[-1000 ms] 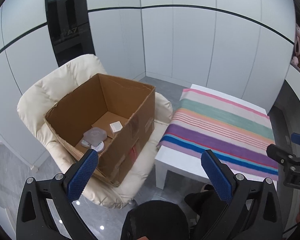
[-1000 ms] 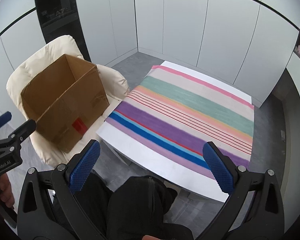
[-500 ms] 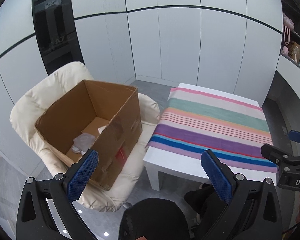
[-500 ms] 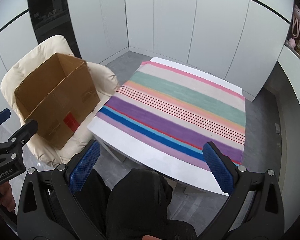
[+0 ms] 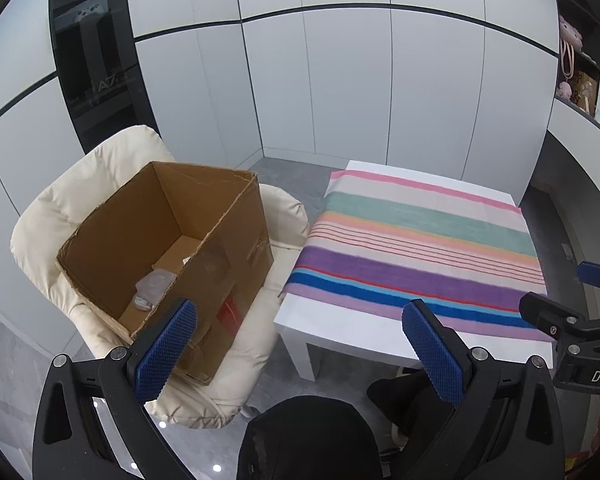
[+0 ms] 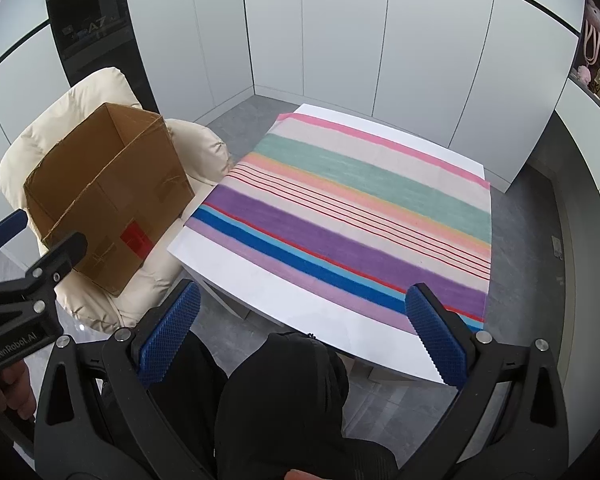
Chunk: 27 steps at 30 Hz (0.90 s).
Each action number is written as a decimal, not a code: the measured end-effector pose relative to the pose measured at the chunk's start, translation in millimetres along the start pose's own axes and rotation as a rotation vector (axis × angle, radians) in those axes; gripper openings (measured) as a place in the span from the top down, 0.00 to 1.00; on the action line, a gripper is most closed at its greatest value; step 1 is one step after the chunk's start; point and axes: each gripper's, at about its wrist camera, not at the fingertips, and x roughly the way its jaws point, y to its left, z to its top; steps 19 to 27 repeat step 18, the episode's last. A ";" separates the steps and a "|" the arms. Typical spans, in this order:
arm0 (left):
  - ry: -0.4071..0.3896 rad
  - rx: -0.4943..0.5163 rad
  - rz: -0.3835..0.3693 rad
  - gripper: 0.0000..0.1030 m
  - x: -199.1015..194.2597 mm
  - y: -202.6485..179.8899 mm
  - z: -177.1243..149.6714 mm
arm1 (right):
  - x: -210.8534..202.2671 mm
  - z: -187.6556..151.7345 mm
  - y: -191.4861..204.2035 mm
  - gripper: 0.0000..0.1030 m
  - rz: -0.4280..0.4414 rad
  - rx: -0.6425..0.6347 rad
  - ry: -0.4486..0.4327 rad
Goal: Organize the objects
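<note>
- The left gripper [image 5: 300, 344] hangs in the air with its two blue-padded fingers [image 5: 166, 348] spread wide apart and nothing between them.
- The right gripper [image 6: 302, 338] is likewise wide open and empty, its blue pads [image 6: 434, 340] far apart above the near edge of the table.
- Below both grippers lie the person's dark-clothed knees [image 6: 284, 396]; in the right wrist view a hand [image 6: 14, 388] grips the handle of the left gripper at the left edge.
- In front of the right gripper stands a white table [image 6: 300, 316] covered with a striped cloth [image 6: 352, 216] in pink, green, orange, purple and blue bands; nothing lies on the cloth.
- Just left of the table is a cream padded chair [image 5: 56, 208], its seat edge close to the table's corner.
- An open cardboard box [image 5: 220, 264] sits on the chair seat, tilted slightly, with a red label on its outer side.
- Inside the box, on its bottom, lie a few small things [image 5: 154, 286]: one looks like a clear plastic container, with small white pieces beside it; what they are exactly I cannot tell.
- White wall panels [image 5: 340, 80] with a dark line surround the room, and a shelf [image 5: 588, 88] with small items sits at the far right.
</note>
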 end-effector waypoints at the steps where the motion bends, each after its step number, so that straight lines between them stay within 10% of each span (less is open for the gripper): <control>1: 0.000 0.001 0.000 0.00 0.2 -0.5 0.0 | -0.6 0.0 0.0 0.00 0.000 0.001 -0.005; 27: -0.001 -0.006 -0.007 0.00 2.5 -0.8 1.0 | -2.5 3.2 1.3 0.00 0.004 0.002 -0.029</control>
